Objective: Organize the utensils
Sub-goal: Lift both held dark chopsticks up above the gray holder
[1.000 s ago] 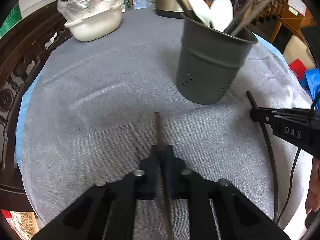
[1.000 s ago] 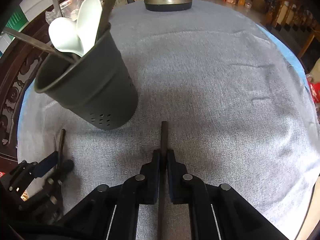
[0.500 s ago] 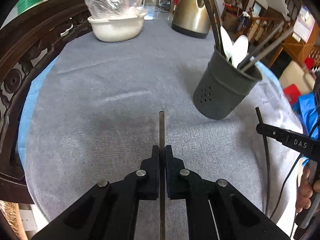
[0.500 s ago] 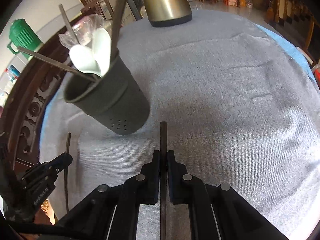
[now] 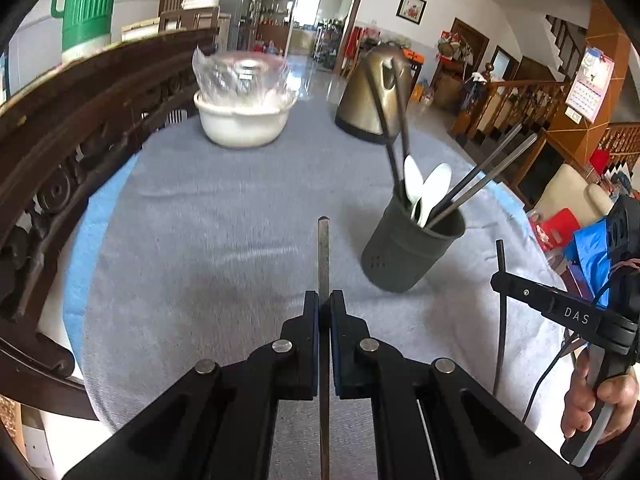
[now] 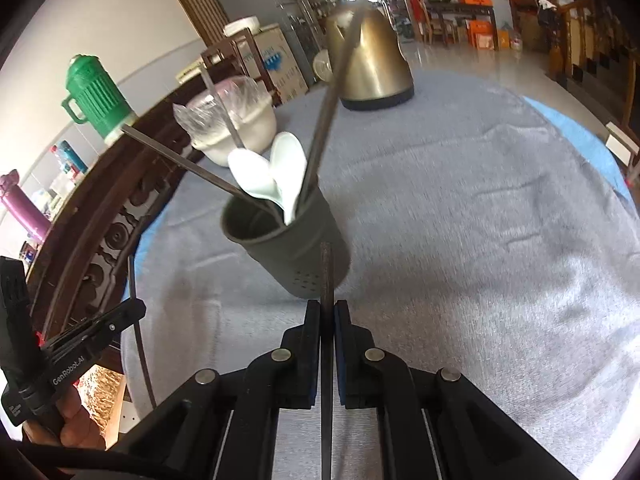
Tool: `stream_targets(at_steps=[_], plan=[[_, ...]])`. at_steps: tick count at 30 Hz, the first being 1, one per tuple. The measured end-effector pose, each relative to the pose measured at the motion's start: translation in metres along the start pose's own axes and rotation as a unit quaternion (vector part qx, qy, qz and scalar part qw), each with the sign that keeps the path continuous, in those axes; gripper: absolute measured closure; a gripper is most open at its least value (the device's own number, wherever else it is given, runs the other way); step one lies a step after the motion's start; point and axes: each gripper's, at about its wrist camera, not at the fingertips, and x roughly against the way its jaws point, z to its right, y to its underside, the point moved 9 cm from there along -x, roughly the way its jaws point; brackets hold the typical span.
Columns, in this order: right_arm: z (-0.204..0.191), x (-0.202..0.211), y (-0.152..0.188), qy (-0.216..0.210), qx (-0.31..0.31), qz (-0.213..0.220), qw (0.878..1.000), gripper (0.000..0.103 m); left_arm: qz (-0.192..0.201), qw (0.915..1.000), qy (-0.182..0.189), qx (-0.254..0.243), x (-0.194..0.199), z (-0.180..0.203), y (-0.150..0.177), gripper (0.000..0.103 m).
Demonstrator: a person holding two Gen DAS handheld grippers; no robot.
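Each gripper is clamped on one dark chopstick. The left gripper (image 5: pixel 324 300) holds its chopstick (image 5: pixel 323 256) pointing straight ahead along the fingers, with the tip up in the air above the grey tabletop (image 5: pixel 224 240). The right gripper (image 6: pixel 327 308) holds its chopstick (image 6: pixel 327 272) the same way. The cup (image 6: pixel 296 248) stands upright on the tabletop with white spoons (image 6: pixel 276 176) and more sticks in it. From the left gripper the cup is ahead and off to the right. From the right gripper it is ahead and a bit to the left, and this stick's tip already shows in front of the cup's side, so the right hand looks nearer. I think each stick must be lifted above the rim, tipped down, and dropped in.
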Motion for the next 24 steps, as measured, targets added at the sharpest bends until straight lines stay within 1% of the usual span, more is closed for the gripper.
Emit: stream_targets(at_steps=[11,20,24], plan=[[-0.019,0.031,-0.020,-0.017,0.006,0.050,0.999,0.096,0.044,0.9984,-0.011,-0.035,0.034,0.023,-0.020,0.098],[-0.032,0.051,-0.030,-0.029,0.012,0.079,0.996,0.096,0.071,0.9956,-0.025,-0.056,0.051,0.037,-0.029,0.098],[-0.036,0.058,-0.034,-0.033,0.013,0.089,0.995,0.096,0.076,0.9950,-0.026,-0.059,0.056,0.041,-0.032,0.098]])
